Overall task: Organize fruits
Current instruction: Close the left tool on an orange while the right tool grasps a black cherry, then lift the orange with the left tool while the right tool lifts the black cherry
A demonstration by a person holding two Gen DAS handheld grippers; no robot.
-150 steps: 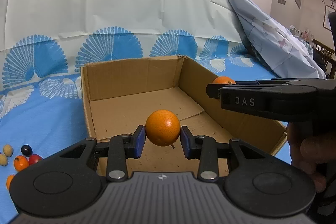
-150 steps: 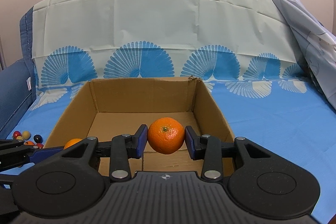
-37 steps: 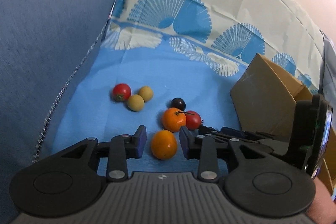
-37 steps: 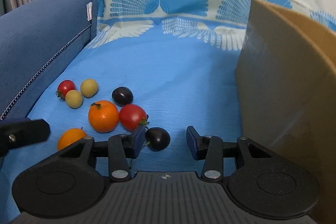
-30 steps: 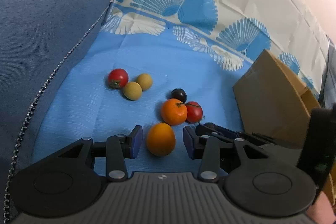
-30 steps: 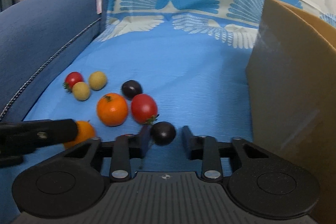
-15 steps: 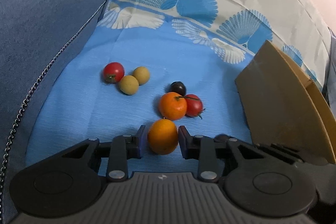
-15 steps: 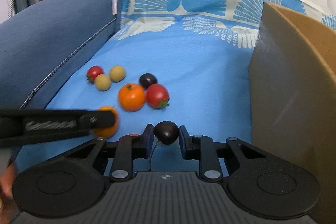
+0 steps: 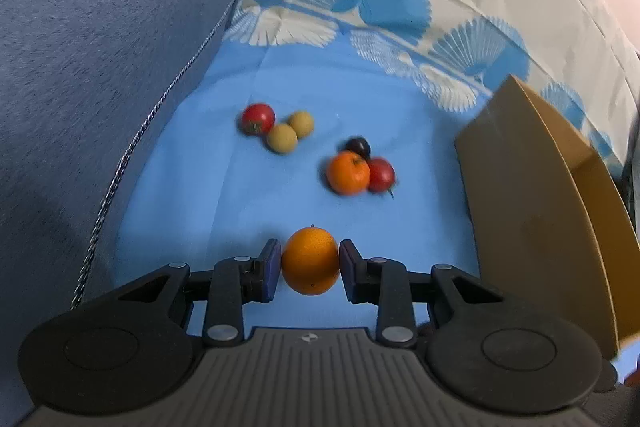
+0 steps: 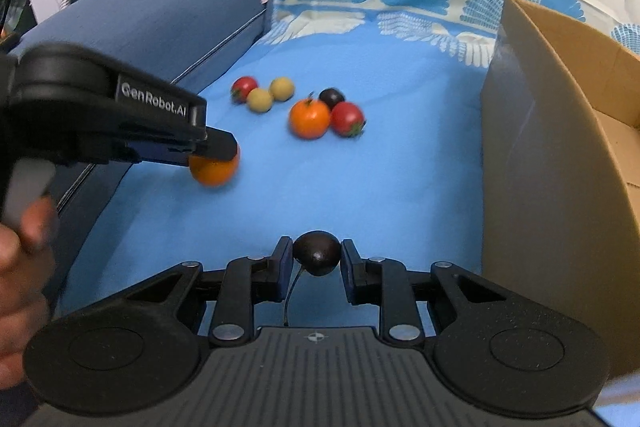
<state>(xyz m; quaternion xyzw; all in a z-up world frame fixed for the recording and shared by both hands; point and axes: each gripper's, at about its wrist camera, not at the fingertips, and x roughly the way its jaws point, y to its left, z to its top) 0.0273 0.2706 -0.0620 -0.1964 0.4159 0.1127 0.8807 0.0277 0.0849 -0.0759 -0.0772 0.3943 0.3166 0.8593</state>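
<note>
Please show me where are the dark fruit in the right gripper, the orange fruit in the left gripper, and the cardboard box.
dark fruit (image 10: 317, 253), right wrist view, middle of its front.
orange fruit (image 9: 310, 261), left wrist view, centre of its skin.
cardboard box (image 10: 532, 163), right wrist view, outer side wall.

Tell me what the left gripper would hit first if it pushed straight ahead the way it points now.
Probably the orange tomato, which lies nearly dead ahead of the left gripper and the orange it holds. Its height above the blue cloth is unclear, so it might pass over.
</note>
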